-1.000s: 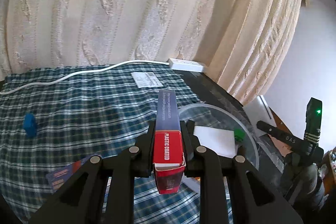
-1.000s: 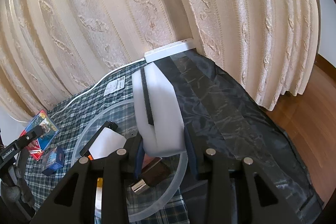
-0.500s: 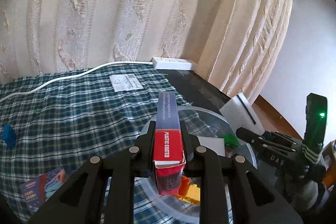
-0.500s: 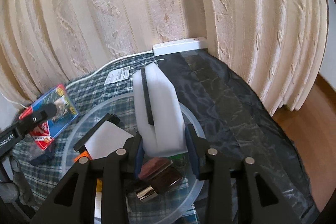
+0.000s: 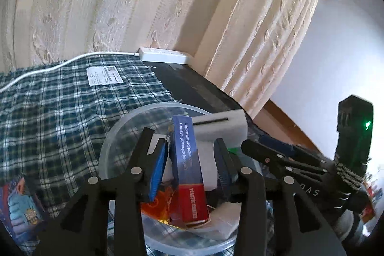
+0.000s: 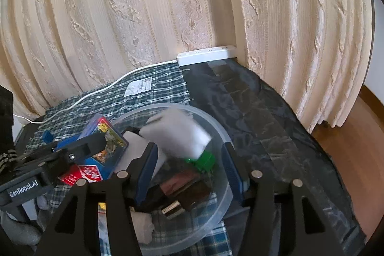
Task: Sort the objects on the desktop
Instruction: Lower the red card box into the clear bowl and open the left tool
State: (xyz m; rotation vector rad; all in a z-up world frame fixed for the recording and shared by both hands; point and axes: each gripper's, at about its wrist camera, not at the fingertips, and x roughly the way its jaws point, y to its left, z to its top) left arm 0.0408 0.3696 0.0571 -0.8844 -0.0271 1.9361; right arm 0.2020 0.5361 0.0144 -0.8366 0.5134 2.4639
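A clear plastic bowl [image 5: 112, 143] [image 6: 216, 126] sits on the checked cloth and holds several items. My left gripper [image 5: 184, 148] hangs over it with its jaws opening. A blue and red card box [image 5: 189, 172] stands tilted between the pads, loose from them, its lower end down in the bowl. My right gripper [image 6: 189, 150] is also over the bowl, jaws opening. A white foam block [image 6: 177, 133] [image 5: 220, 128], blurred, tips away ahead of its pads and is free of them. A green block [image 6: 204, 160] and a brown case [image 6: 184, 186] lie below.
A white power strip [image 5: 165, 55] [image 6: 206, 55] and its cable lie by the curtain at the table's back edge. A white label [image 5: 104, 74] lies on the cloth. A blue picture pack [image 5: 19, 203] is at the near left. Dark sheeting [image 6: 259, 112] covers the right side.
The left gripper came over the bowl and its jaws parted, letting the card box tilt down. The right jaws widened and the foam block slipped out toward the bowl.
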